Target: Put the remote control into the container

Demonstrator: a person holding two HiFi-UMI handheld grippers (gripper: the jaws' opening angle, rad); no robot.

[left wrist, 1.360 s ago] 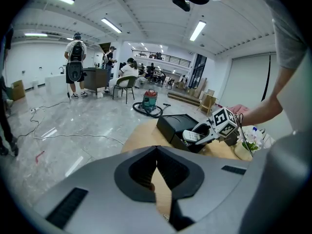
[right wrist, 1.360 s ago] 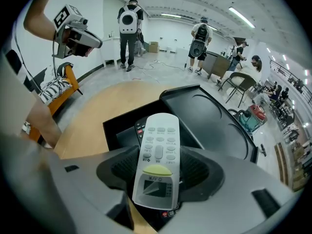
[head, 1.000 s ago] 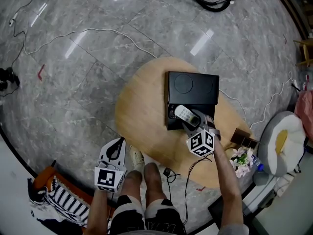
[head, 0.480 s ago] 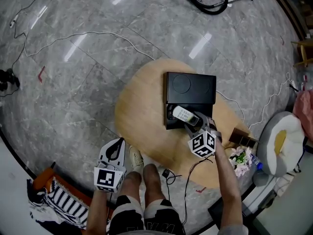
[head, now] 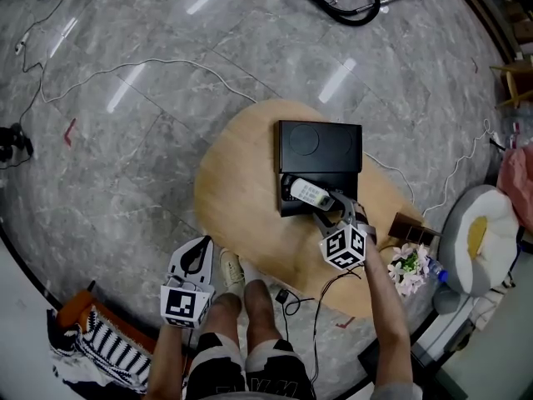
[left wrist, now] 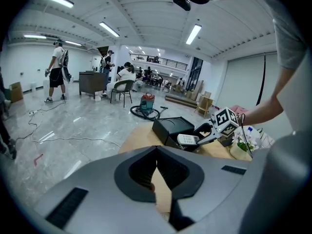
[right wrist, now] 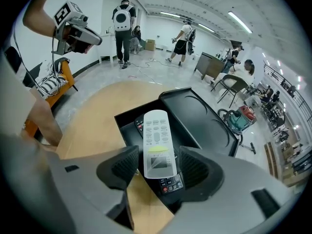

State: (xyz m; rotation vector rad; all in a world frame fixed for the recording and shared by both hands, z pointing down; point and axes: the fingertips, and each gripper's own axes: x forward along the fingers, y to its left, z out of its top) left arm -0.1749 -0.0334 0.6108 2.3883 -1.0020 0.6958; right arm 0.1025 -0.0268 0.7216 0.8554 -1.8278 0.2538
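Observation:
A white remote control [head: 310, 193] hangs over the open black container [head: 286, 211] on the round wooden table [head: 237, 182]. My right gripper [head: 325, 207] is shut on its lower end. In the right gripper view the remote control [right wrist: 157, 140] sits between both pads, above the container's wall [right wrist: 125, 125], and a dark remote [right wrist: 171, 184] lies inside below it. The container's lid [head: 321, 147] lies open behind. My left gripper [head: 197, 247] stays off the table by the person's knees, its jaws together and holding nothing [left wrist: 156, 152].
A flower pot [head: 408, 267] and a small brown box [head: 411, 227] stand at the table's right edge. A cushioned seat [head: 479, 244] is further right. Cables trail over the floor [head: 150, 59]. A striped bag [head: 104, 340] lies at the lower left.
The right gripper has carried the remote control slightly further left over the open container. The left gripper has not moved.

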